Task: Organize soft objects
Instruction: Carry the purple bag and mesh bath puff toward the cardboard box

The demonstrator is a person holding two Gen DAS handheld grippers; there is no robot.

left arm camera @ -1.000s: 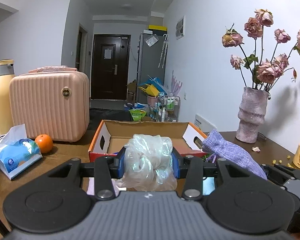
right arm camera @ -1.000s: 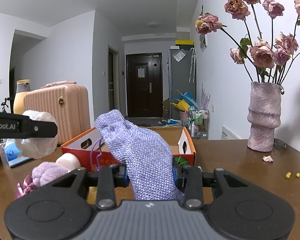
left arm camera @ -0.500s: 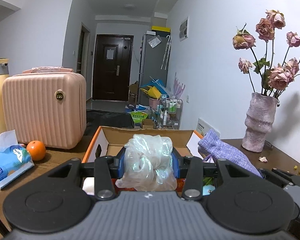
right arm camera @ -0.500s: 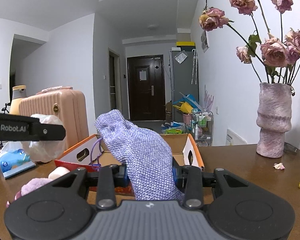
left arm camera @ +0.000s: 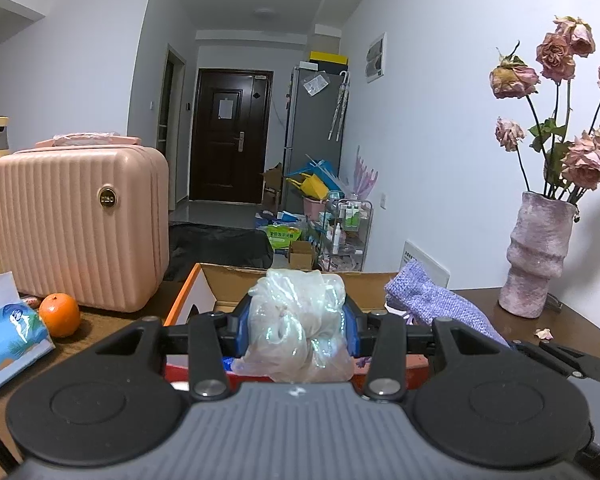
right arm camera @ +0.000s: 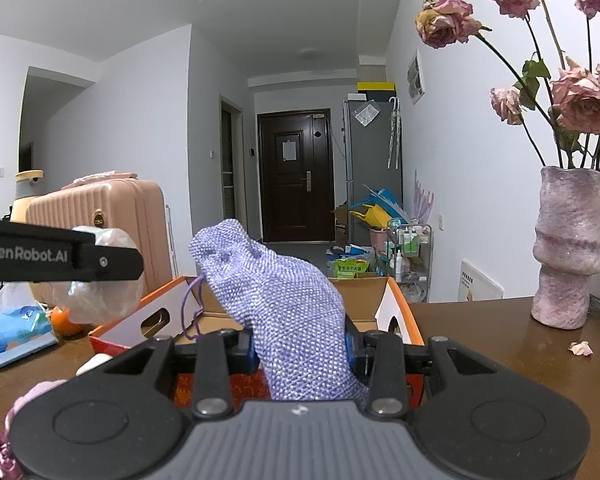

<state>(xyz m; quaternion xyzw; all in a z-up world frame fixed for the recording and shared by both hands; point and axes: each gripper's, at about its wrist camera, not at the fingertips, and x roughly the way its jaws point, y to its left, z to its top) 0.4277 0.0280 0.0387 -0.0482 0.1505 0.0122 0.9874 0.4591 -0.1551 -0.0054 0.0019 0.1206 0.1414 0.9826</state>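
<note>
So both grippers have their hands full right now. Left gripper [left arm camera: 297, 330] is pinching a crumpled clear plastic bag [left arm camera: 298, 326] between its blue pads, the bag bulging up above the fingers and hanging a bit below them. Right gripper [right arm camera: 300, 350] is clamped tight on a lilac woven drawstring pouch [right arm camera: 284, 300], which sticks up and leans off to the left, its purple cord dangling on that side.

Both loads are held up in the air at the near edge of an open cardboard box with orange outer walls [right arm camera: 394, 312] that sits on the dark brown wooden table [right arm camera: 500, 364]. From the right wrist view you can see the left gripper's black finger with the bag off to the left, near the box's left wall.

Other stuff on the table: a ribbed pink hard-shell case [left arm camera: 80, 232] on the left, an orange fruit [left arm camera: 59, 314] just in front of it, and a blue soft pack of tissues [left arm camera: 8, 332] beside that. On the right there's a lumpy pink ceramic vase [right arm camera: 568, 256] with dried roses. A fuzzy pink thing [right arm camera: 32, 396] lies at the lower left of the right view, too cut off to tell what it is.
</note>
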